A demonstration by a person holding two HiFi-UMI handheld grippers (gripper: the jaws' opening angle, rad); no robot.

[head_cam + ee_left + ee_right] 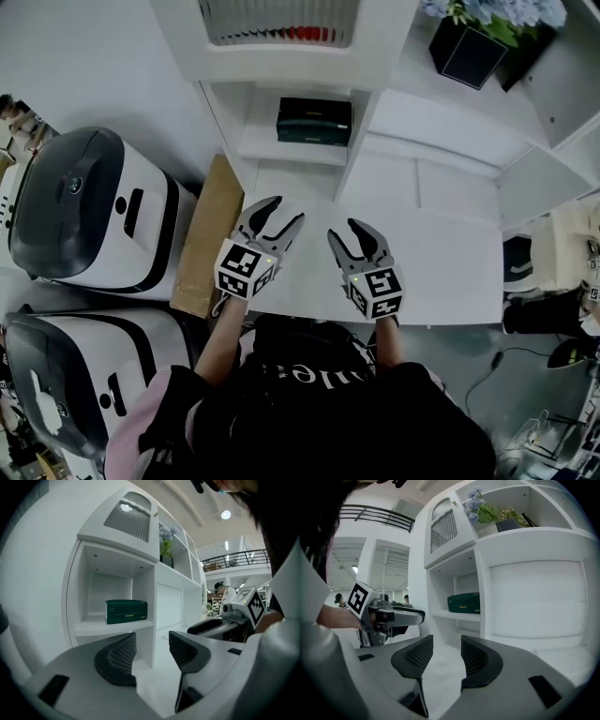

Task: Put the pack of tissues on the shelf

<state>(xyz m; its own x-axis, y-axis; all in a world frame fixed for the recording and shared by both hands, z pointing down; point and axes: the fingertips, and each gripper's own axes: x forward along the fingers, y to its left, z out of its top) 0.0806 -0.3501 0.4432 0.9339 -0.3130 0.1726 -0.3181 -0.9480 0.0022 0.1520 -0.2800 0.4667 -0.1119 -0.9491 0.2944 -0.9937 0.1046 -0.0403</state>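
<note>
Dark green pack of tissues (314, 121) lies on the white shelf (272, 148), well apart from left claw (284, 210) and right claw (345, 230), both wide open and empty above the table (450, 267).

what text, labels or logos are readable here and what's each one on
No text here can be quoted.
pack of tissues: pale print on its front, too small to read.
person's black top: white letters, upside down and creased, not legible.
marker cubes on the left tongs and right tongs: square patterns only, no words.
white machine: small emblem, too blurred.
</note>
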